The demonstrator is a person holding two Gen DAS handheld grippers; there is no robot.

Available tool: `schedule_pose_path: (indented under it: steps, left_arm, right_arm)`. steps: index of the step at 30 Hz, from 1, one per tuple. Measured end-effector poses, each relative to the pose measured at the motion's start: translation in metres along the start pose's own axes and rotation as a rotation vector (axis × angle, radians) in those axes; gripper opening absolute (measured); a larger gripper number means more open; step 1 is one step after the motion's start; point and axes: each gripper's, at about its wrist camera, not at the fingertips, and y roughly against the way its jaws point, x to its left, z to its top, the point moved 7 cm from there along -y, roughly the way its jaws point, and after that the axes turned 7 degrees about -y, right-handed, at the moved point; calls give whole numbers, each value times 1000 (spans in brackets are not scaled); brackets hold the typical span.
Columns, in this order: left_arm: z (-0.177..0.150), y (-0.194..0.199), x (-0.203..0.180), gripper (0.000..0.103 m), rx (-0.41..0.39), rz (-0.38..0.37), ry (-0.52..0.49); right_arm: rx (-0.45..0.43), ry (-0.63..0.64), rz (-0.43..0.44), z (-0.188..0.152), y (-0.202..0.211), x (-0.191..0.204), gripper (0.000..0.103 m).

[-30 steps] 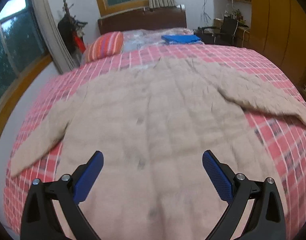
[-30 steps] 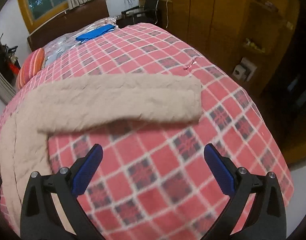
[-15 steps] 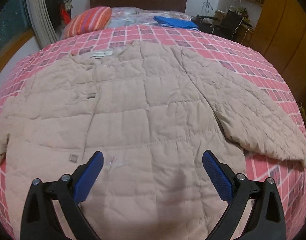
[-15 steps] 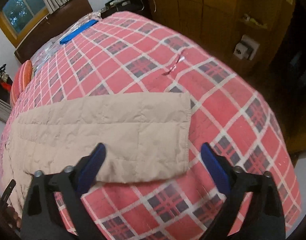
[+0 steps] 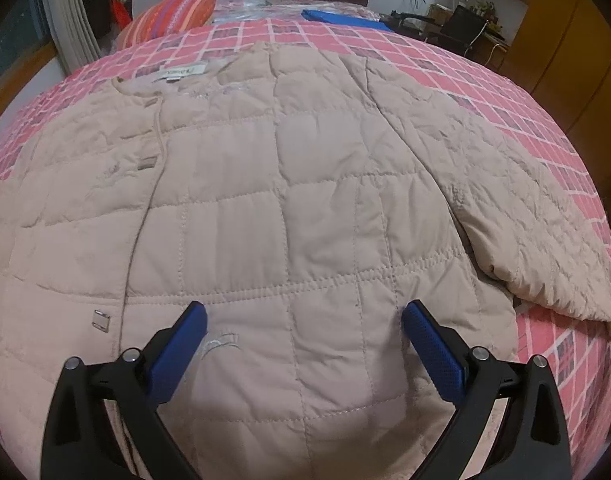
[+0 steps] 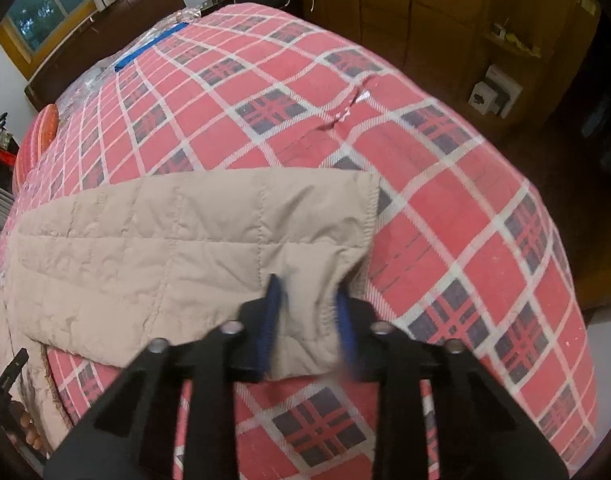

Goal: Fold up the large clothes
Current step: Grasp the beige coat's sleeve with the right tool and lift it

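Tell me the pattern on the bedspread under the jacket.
Red plaid with white lines and dark squares on the bedspread, clearest in the right wrist view.

The beige quilted cloth jacket [image 5: 289, 208] looks matt and soft, stitched into puffy squares, with small shiny metal snaps [image 5: 100, 320] at lower left. The red plaid woven bedspread [image 6: 445, 216] is matt. Blue textured gripper pads [image 5: 433, 350], probably rubber, sit on smooth black plastic fingers
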Motion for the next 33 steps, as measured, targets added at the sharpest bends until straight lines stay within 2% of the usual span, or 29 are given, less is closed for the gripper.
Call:
schedule_pose_path:
  steps: [4, 13, 15, 18, 21, 25, 31, 33]
  left_arm:
    - [-2, 0, 1, 99, -10, 8, -17]
    - [-4, 5, 0, 99, -28, -4, -26]
    - [-5, 9, 1, 99, -28, -30, -25]
    - [-5, 17, 12, 99, -32, -58, -2]
    - [-6, 24, 26, 99, -32, -98, 25]
    - [-5, 40, 47, 99, -72, -88, 36]
    - [-11, 46, 69, 99, -76, -89, 41]
    - [-12, 47, 76, 99, -76, -81, 45]
  right_arm:
    - [-12, -2, 19, 6, 8, 1, 11]
    - [-1, -17, -6, 5, 4, 1, 7]
    - [-34, -25, 30, 8, 15, 8, 7]
    - [-77, -19, 127, 12, 40, 25, 7]
    - [-139, 39, 205, 14, 75, 63, 6]
    - [-161, 138, 287, 4, 99, 122, 6]
    - [-126, 304, 366, -32, 99, 226, 5]
    - [-107, 332, 388, -45, 93, 249, 4]
